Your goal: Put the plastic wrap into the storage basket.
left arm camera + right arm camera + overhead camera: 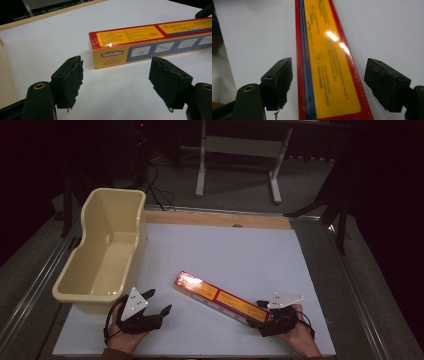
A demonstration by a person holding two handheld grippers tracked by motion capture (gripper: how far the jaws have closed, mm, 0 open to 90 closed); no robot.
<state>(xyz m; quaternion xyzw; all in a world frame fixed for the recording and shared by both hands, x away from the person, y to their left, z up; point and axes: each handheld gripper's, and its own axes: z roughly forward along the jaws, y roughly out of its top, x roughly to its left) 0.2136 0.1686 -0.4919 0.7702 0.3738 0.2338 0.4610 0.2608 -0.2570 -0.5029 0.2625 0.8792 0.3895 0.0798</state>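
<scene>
A long red and yellow box (221, 298) lies slantwise on the white board (240, 250). My right gripper (256, 314) is at the box's near right end. In the right gripper view the box (329, 57) runs up between the two jaws of the right gripper (328, 75), which stand open with a gap on each side. My left gripper (159, 301) rests left of the box's other end. In the left gripper view the left gripper (116, 72) is open and holds nothing, and the box end (140, 42), marked "Sodolike", lies just beyond the jaws.
A cream plastic tub (112, 212) stands at the board's left edge, close to the left hand. A wooden strip (215, 218) borders the board's far side. Beyond it, on the floor, are a desk frame (201, 165) and cables.
</scene>
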